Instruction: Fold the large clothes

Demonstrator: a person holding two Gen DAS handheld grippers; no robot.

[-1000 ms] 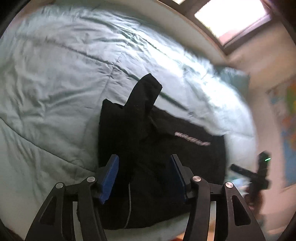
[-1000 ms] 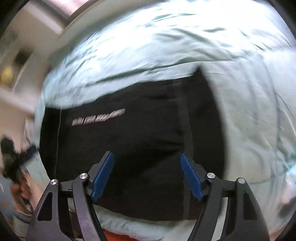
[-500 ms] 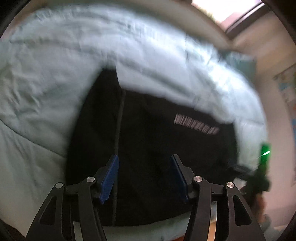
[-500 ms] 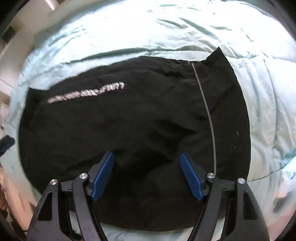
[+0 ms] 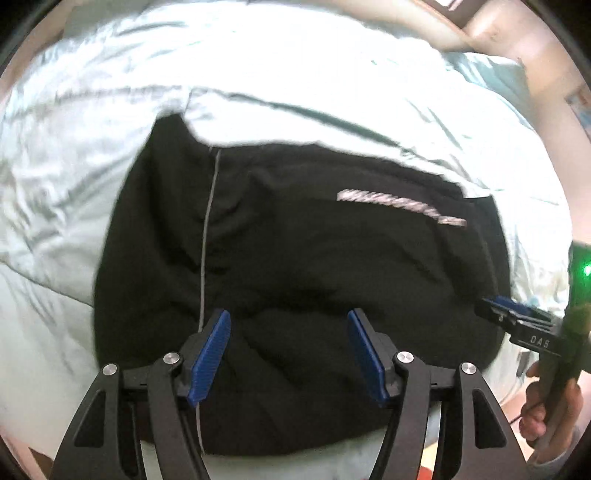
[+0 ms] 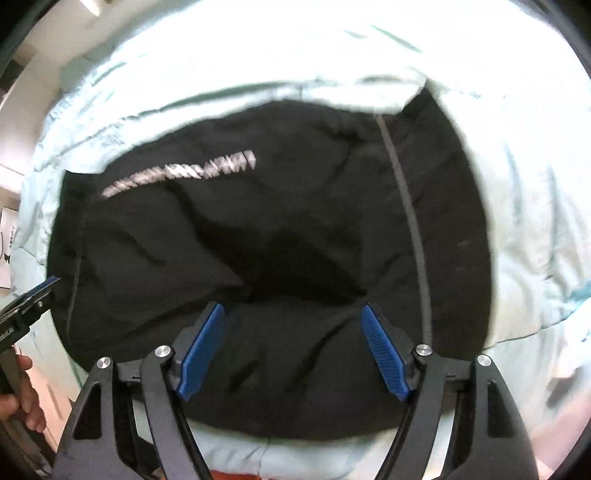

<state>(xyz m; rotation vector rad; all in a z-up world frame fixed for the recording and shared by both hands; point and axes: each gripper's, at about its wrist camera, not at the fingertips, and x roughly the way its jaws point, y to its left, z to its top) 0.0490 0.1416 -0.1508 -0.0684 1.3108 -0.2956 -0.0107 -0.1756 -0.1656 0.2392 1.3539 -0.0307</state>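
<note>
A black garment [image 5: 303, 266] with a white printed line [image 5: 402, 205] and a thin grey side stripe [image 5: 207, 236] lies folded into a rough rectangle on the pale green bedspread [image 5: 74, 177]. It also fills the right wrist view [image 6: 266, 258], with the print [image 6: 181, 173] at upper left. My left gripper [image 5: 290, 349] is open and empty above the garment's near edge. My right gripper [image 6: 291, 349] is open and empty above the near edge too. The right gripper also shows in the left wrist view [image 5: 517, 317], beside the garment's right edge.
The bedspread [image 6: 535, 221] surrounds the garment on all sides. The bed's near edge runs along the bottom of both views. A wall and window frame [image 5: 498, 29] lie beyond the bed. The left gripper's tip [image 6: 33, 295] shows at the left of the right wrist view.
The sleeve that stuck up from the garment's far left corner now lies flat. Both grippers have come closer and lower over the garment, still open.
</note>
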